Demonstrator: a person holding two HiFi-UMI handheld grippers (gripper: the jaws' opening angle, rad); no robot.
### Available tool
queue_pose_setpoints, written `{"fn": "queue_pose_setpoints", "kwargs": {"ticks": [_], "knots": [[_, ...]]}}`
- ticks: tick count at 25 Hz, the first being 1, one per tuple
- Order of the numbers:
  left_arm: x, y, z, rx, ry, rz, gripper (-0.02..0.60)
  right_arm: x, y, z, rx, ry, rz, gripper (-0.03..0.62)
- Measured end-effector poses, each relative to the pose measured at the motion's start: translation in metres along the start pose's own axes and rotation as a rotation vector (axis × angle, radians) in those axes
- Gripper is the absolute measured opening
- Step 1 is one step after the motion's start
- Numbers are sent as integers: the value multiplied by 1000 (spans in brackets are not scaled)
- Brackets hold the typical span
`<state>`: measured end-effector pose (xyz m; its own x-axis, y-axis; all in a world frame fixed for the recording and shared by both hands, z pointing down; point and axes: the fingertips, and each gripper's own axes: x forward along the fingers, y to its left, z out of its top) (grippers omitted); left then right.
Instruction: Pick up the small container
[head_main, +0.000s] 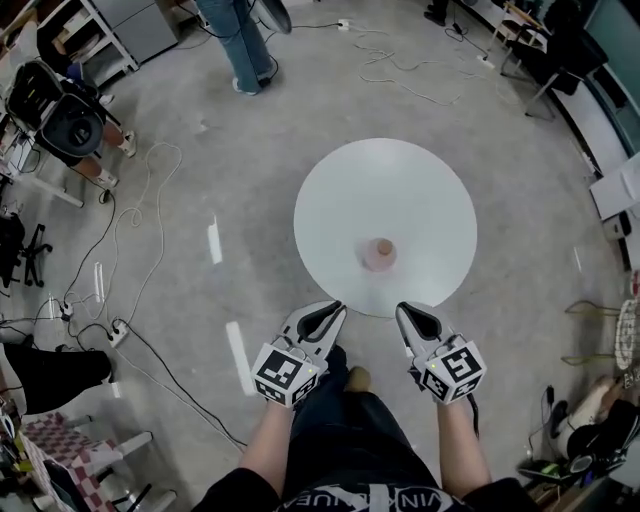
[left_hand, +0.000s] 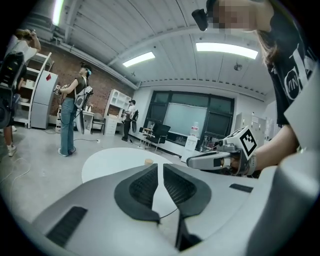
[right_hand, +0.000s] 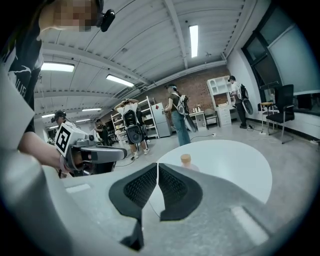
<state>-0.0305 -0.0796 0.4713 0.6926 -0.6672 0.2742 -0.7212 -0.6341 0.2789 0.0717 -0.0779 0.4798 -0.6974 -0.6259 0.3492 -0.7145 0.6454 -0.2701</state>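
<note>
A small clear container (head_main: 379, 254) with a tan lid stands on the near part of a round white table (head_main: 420, 190). It also shows in the left gripper view as the container (left_hand: 148, 161) and in the right gripper view as the container (right_hand: 186, 161). My left gripper (head_main: 334, 309) is shut and empty, just short of the table's near edge, left of the container. My right gripper (head_main: 405, 311) is shut and empty too, at the table's near edge, slightly right of the container. Both jaw pairs, left gripper (left_hand: 161, 172) and right gripper (right_hand: 157, 173), point towards the table.
A person in jeans (head_main: 238, 45) stands on the grey floor beyond the table. Cables (head_main: 120, 260) and a power strip (head_main: 118, 333) lie at left, with a chair (head_main: 66, 125) and shelving. More chairs (head_main: 545, 55) stand at the far right.
</note>
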Motion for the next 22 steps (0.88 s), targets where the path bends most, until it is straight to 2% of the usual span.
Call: {"fn": "queue_pose_setpoints", "kwargs": {"ticks": [10,19,22], "knots": [[40,28,-17,17,93,-105,31,44,-16,-7,-52,56,-48,8],[69,44,-26,46,109,-148,31,68,-48,-13,-67,55,-140,34],[79,45,-32,51,128,-185,71,77,-58,-15,-91,67,-171,61]]}}
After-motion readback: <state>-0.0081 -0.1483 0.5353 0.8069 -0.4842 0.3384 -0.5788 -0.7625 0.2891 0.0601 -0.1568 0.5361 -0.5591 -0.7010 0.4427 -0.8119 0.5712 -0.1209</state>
